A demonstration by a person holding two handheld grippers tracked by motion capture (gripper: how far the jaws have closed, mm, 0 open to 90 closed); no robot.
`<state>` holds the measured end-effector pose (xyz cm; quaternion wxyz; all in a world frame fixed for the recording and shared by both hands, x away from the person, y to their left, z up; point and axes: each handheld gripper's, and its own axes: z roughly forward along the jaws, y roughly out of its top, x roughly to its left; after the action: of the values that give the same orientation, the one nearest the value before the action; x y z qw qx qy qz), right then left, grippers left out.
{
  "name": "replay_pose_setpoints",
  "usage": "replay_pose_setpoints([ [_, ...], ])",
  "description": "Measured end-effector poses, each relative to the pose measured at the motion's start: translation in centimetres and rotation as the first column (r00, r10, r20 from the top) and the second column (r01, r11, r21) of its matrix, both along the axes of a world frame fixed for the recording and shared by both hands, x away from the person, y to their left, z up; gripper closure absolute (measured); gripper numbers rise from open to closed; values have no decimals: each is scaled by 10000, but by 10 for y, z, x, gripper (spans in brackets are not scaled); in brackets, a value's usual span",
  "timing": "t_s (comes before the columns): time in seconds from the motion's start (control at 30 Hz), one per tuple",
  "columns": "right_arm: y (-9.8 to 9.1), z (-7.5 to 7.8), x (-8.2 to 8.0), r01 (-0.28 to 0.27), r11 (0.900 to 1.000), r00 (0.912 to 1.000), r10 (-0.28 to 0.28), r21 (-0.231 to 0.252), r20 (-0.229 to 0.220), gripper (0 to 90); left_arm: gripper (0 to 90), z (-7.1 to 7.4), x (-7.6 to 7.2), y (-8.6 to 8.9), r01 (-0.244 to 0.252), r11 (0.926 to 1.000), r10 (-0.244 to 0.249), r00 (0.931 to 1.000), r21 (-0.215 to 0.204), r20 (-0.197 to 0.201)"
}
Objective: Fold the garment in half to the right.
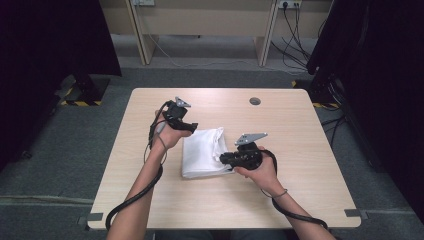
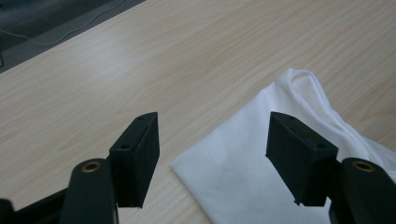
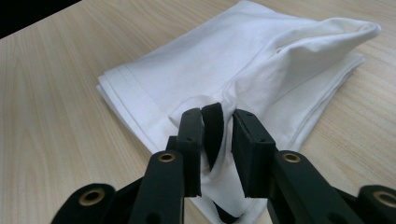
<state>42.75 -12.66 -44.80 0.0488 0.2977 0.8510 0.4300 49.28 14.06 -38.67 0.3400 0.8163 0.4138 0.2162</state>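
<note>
Folded white cloth [image 1: 202, 152] lying at mid-frame on the worktop [image 1: 290, 190], nearly squared off; left hand-held gripper [image 2: 212, 154] spread and empty over its corner, right hand-held gripper [image 3: 219, 140] loosely astride a lower-edge fold, smoothing seemingly left.

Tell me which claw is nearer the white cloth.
Right. The right claw has a fold of the white cloth between its jaws; the left claw hovers open over a corner.

left gripper [image 2: 212, 154] jaws wide apart, right gripper [image 3: 218, 140] jaws narrow
</note>
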Motion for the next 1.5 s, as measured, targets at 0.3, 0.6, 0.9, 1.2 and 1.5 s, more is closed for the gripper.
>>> replay_pose_setpoints([
  [0.3, -5, -4, 0, 88, 9999, 9999, -89, -50, -120, 721, 341, -5, -6, 6, -90, 9999, 91, 9999, -120, 49],
  [0.6, -11, -6, 1, 160, 9998, 9997, -162, -90, -187, 687, 338, -11, -15, 19, -301, 9987, 310, 9993, -408, 227],
  [0.9, -22, -7, 2, 259, 9996, 9993, -263, -141, -281, 637, 333, -14, -22, 24, -298, 9987, 314, 9988, -420, 367],
  [1.2, -28, -9, 1, 444, 9987, 9983, -453, -252, -361, 583, 331, -18, -31, 30, -334, 9983, 358, 9981, -469, 506],
  [1.5, -38, -6, 0, 678, 9976, 9973, -681, -113, -262, 562, 325, -18, -40, 41, -565, 9965, 611, 9951, -612, 772],
])
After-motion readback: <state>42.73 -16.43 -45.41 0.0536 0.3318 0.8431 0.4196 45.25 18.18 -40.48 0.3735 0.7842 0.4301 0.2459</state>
